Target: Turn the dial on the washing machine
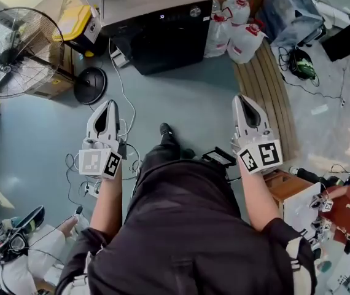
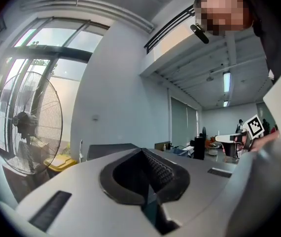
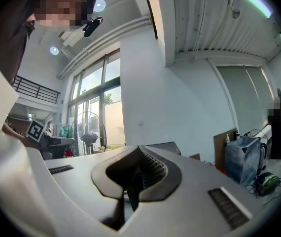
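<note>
Left claw (image 1: 110,104) and right claw (image 1: 242,98) both pinched shut, empty, held level. Washing machine (image 1: 156,35) well ahead; dial (image 1: 194,11) on its top panel. Risks: shut claw knocking dial instead of gripping; floor cable (image 1: 123,97) snagging a foot.
</note>
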{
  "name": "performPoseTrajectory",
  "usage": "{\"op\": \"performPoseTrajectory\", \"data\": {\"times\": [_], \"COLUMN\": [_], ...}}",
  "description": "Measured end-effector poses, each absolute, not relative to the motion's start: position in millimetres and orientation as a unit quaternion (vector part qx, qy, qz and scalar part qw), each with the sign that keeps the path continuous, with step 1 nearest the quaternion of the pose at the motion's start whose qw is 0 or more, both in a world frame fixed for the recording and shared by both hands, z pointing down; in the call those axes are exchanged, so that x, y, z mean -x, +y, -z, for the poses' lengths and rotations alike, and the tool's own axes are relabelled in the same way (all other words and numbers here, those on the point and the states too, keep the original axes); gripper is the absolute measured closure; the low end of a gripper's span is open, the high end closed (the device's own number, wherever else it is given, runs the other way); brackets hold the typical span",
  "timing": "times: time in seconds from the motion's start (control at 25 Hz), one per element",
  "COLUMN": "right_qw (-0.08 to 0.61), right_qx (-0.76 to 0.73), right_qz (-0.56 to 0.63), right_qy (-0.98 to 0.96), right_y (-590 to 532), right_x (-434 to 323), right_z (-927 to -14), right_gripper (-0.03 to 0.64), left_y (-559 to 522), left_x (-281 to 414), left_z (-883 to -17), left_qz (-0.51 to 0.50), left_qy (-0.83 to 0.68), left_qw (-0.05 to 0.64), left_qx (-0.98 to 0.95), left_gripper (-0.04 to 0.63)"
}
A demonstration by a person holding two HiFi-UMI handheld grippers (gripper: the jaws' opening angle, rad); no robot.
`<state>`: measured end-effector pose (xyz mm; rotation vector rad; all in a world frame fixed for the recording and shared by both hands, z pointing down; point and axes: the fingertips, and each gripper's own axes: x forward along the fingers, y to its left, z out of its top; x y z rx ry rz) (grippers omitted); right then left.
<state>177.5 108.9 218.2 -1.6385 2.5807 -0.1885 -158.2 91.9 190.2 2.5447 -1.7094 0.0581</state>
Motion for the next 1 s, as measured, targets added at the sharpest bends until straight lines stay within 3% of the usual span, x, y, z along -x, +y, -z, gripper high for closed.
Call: {"op": "performPoseTrajectory", "data": {"times": [0.8,1.0], "right_qw": [-0.020,-0.037], "right_qx": [0.537,0.552], "right_qz": [0.065,0.075], "right_qy": [0.841,0.830], "right_y": [154.1,166.1], "right_x": [-49.1,-21.2], "right_z": [-234.9,-245.4], "right_gripper": [0.595,0.595], "left_y": [147.9,156.8], "left_x": [236.7,248.4], "left_z": [-226.9,-229.0], "left_qz": [-0.012,-0.013], "left_qy": [-0.512,-0.480], "left_qw": [0.116,0.109], "left_qx": [-0.851,-0.870], "left_gripper": [0.580,0.580]}}
